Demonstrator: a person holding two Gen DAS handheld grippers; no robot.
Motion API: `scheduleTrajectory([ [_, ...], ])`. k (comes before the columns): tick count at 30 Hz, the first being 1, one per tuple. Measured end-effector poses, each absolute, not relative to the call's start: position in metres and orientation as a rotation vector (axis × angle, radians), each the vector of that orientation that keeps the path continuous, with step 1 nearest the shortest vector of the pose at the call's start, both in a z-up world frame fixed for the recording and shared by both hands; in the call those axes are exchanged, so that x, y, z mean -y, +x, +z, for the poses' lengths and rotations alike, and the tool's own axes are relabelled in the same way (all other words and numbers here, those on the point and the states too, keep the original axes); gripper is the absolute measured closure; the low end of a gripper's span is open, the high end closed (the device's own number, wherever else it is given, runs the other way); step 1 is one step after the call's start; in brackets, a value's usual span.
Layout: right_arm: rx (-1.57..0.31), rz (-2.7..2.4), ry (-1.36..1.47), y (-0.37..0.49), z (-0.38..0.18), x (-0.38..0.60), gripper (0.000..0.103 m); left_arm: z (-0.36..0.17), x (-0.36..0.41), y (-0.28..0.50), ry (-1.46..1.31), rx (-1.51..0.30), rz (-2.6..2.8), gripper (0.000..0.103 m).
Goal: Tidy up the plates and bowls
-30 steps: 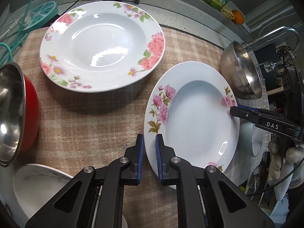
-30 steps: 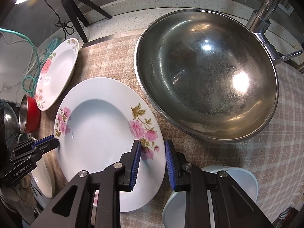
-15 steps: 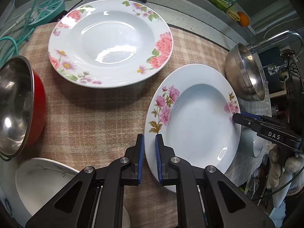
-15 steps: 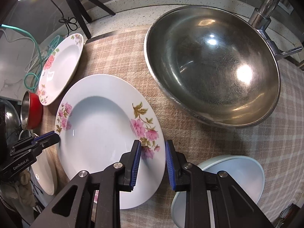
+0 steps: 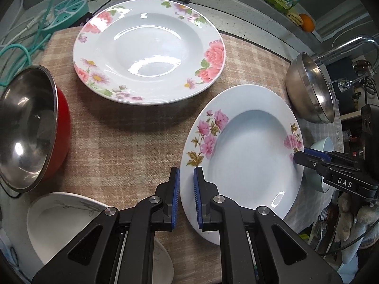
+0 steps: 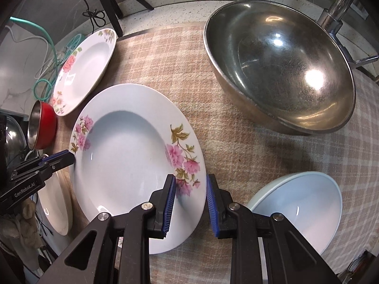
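Checked cloth (image 5: 123, 146) under pink-flowered plate (image 5: 248, 156); my left gripper (image 5: 186, 194) and right gripper (image 6: 190, 204) both pinch opposite rims. Uneven lift risks slipping.

1. The pink-flowered plate (image 5: 251, 156), a deep white plate with pink sprays on two sides of its rim, sits tilted at the centre; both opposite rims are clamped.
2. The rose-rimmed plate (image 5: 149, 54), larger and white, lies flat behind the pink-flowered plate, apart from it.
3. The steel bowl (image 6: 279, 71), wide and empty, sits tilted to its right.
4. The red bowl (image 5: 30, 127), steel-lined, tips on its left.
5. The pale blue bowl (image 6: 305, 208) lies near its right rim.
6. The white plate (image 5: 61, 224) with grey sprigs lies near its left rim.
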State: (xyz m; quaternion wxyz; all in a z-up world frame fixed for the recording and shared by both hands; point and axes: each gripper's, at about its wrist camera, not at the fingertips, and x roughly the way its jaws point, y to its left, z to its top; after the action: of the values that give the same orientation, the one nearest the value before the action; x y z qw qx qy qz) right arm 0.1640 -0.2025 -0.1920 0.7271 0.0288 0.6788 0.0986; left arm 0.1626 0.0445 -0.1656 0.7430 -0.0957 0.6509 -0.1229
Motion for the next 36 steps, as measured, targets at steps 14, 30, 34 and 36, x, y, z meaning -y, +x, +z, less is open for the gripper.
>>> scheduleTrajectory([
  [14,-1.514,0.214,0.09,0.145,-0.192,0.202,0.079,-0.165,-0.042,0.16,-0.185,-1.428,-0.262,0.092],
  [30,-1.522,0.204,0.111,0.137,-0.196,0.206,0.079,-0.16,-0.037,0.152,-0.161,-1.424,-0.26,0.092],
  [34,-1.529,0.201,0.111,0.137,-0.196,0.205,0.079,-0.16,-0.035,0.149,-0.157,-1.425,-0.262,0.092],
  [36,-1.53,0.201,0.11,0.136,-0.196,0.204,0.079,-0.159,-0.035,0.148,-0.156,-1.426,-0.263,0.092],
])
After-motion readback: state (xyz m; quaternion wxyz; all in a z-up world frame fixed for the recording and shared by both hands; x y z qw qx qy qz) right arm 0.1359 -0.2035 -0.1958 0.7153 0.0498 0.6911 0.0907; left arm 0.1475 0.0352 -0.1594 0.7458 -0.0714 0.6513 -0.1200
